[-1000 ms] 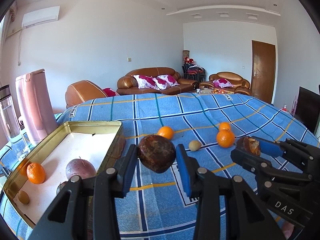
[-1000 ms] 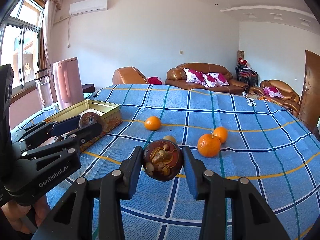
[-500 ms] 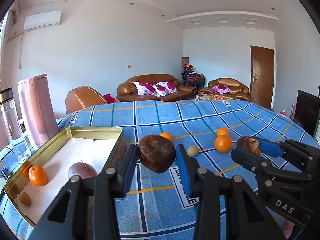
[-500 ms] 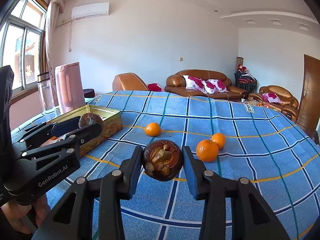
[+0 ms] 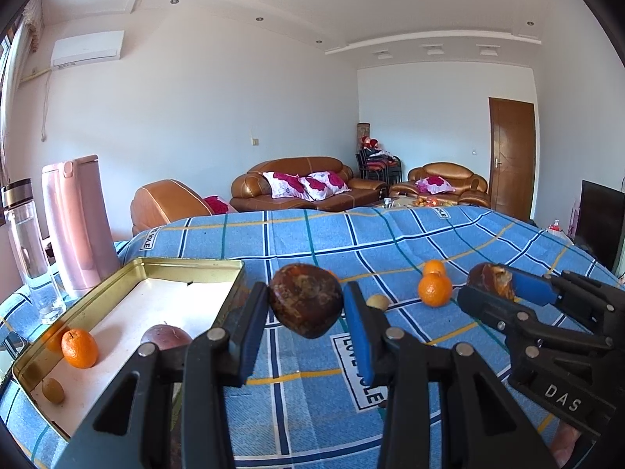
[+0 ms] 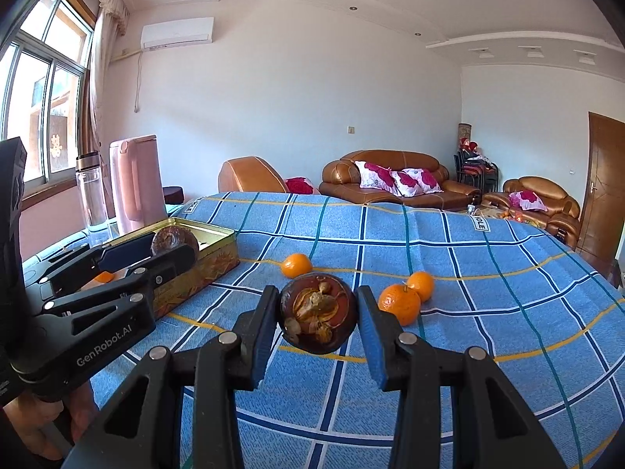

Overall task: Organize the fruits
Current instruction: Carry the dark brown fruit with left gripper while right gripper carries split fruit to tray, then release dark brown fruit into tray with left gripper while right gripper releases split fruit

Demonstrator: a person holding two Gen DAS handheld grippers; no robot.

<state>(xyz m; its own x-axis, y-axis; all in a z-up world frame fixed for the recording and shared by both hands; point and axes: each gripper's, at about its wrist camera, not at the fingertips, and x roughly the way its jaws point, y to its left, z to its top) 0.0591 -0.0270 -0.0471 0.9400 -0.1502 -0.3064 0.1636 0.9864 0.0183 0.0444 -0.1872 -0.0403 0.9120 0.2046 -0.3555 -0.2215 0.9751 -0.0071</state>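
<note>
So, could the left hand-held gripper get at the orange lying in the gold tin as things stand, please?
Probably not yet: the left hand-held gripper is shut on a dark brown fruit, so its jaws are full. The path to the orange in the open gold tin looks free otherwise.

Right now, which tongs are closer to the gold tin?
Left. The left tongs, holding a dark fruit, hover beside the gold tin; the right tongs sit farther out over the blue cloth.

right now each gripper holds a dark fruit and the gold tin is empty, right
Not quite. Each gripper, left gripper and right gripper, does hold a dark fruit, but the gold tin is not empty: the left wrist view shows an orange and other fruit inside.
</note>
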